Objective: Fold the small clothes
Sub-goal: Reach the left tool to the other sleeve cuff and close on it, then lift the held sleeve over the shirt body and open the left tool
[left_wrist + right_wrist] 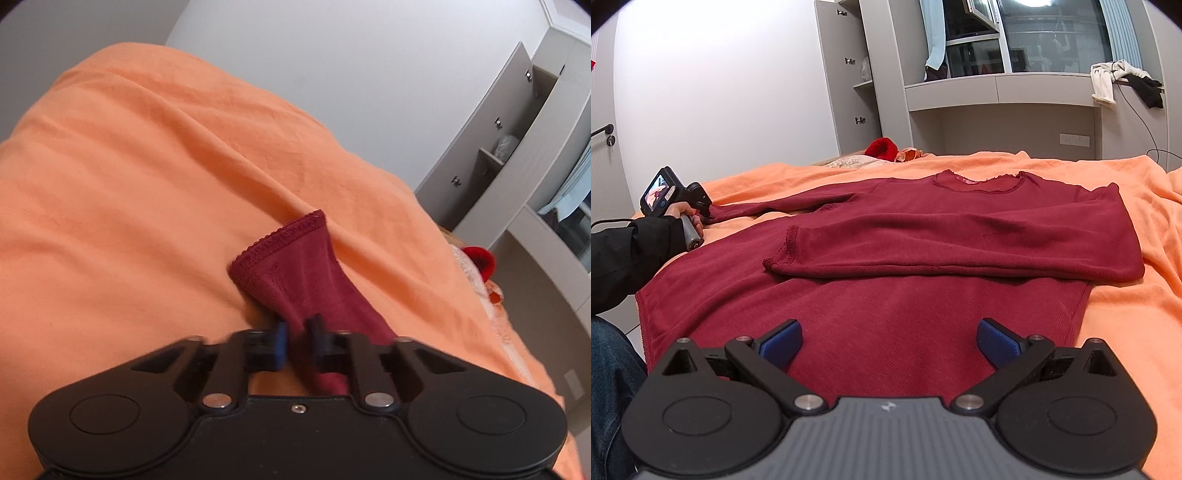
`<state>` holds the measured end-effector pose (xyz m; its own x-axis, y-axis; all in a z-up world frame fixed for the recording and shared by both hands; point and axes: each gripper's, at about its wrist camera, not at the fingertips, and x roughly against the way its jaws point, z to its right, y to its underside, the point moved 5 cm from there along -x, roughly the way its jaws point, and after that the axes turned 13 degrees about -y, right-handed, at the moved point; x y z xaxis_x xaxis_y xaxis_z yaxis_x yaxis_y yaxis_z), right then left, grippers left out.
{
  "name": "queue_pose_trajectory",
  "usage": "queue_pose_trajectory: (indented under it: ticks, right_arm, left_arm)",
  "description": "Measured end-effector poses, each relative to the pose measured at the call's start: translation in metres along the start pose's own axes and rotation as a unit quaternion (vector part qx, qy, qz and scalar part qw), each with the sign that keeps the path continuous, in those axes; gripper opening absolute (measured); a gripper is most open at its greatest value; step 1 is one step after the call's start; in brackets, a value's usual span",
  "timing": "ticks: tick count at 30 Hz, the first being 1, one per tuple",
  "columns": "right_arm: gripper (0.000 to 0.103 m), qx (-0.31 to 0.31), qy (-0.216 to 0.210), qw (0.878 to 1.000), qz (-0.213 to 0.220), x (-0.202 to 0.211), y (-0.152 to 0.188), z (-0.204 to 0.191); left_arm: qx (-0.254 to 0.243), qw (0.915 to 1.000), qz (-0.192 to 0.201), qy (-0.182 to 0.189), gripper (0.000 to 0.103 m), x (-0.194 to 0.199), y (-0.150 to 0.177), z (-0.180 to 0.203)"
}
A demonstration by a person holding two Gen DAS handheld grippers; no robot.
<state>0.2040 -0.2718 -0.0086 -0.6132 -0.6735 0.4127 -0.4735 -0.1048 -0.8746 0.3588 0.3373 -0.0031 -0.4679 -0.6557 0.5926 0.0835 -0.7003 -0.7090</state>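
Note:
A dark red long-sleeved top [923,317] lies flat on the orange bed cover [1126,314], neckline away from me. One sleeve [960,251] is folded across the body. The other sleeve [768,208] stretches out to the left. In the left wrist view that sleeve's cuff end [291,258] runs between the blue pads, and my left gripper [297,328] is shut on it just behind the cuff. A hand holds this left gripper [703,208] at the bed's left edge. My right gripper [890,343] hovers open over the lower body of the top, with nothing between its pads.
A person's black sleeve [628,251] and jeans [609,369] are at the left. A red item [882,147] and a pillow lie at the bed's far end. A grey wardrobe [509,147] stands beyond the bed, and clothes hang on a window ledge [1108,85].

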Motion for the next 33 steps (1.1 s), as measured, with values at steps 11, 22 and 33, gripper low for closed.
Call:
queue_pose_trajectory:
  ticks: [11,22,33]
  right_arm:
    - [0.103,-0.001,0.003,1.0,0.002,0.001,0.001,-0.001]
    - [0.103,-0.037,0.005,0.998,0.059,0.019,-0.008,0.006]
    - [0.103,-0.12,0.06,0.978,0.158,0.065,-0.031,0.046]
  left_arm:
    - [-0.072,0.9904,0.069,0.096,0.004,0.047,-0.025,0.036]
    - [-0.238,0.9204,0.17,0.259,0.004,0.181,-0.009,0.11]
    - [-0.381,0.7984,0.163,0.437,0.004,0.349,0.132,0.165]
